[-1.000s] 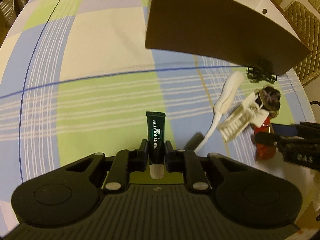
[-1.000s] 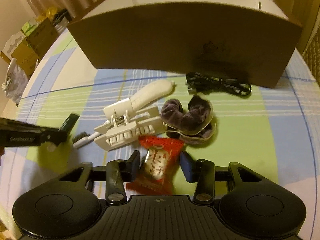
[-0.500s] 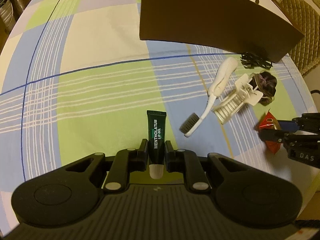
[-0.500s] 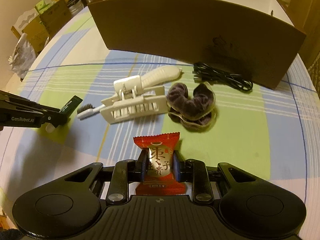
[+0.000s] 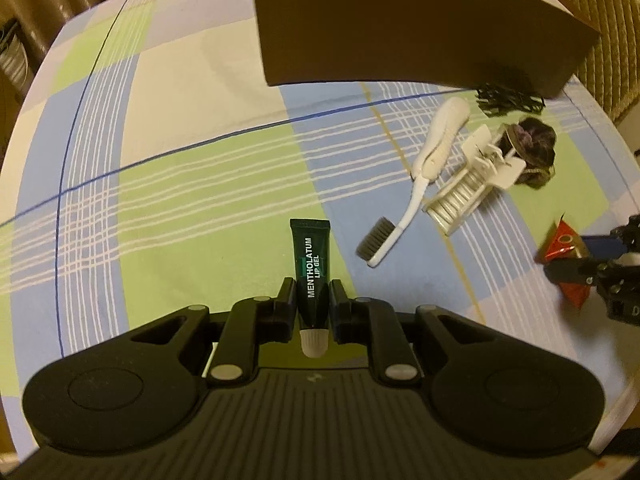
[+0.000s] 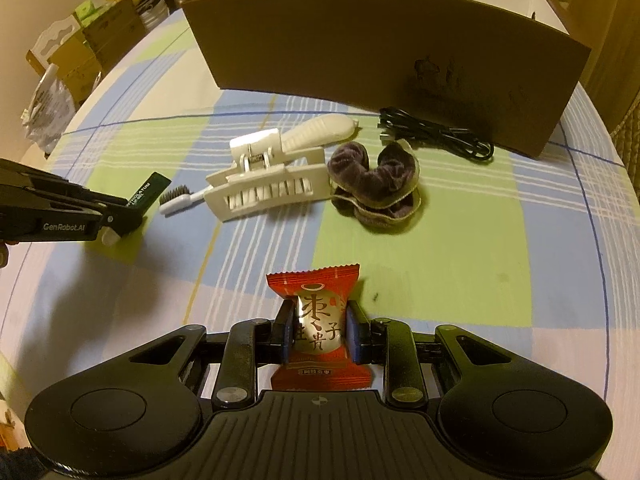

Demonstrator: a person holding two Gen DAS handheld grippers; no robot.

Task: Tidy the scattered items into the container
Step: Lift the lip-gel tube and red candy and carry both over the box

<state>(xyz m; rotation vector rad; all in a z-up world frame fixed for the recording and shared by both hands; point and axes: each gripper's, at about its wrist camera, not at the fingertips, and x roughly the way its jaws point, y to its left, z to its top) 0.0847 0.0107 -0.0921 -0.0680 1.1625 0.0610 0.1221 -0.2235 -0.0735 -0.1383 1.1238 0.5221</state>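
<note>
both grippers loaded: l gripper (image 5: 313, 300) clamped on lip gel tube (image 5: 312, 268), long axis fwd, r gripper (image 6: 318, 336) clamped on red snack packet (image 6: 318, 320); box (image 6: 380, 60) lies ahead of both, r nearer.

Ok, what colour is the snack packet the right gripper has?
Red, with a silver centre panel bearing dark characters. The snack packet shows best in the right wrist view.

Bare cloth (image 5: 180, 128) left, clutter right, box wall (image 6: 380, 48) seemingly blocking ahead
</note>
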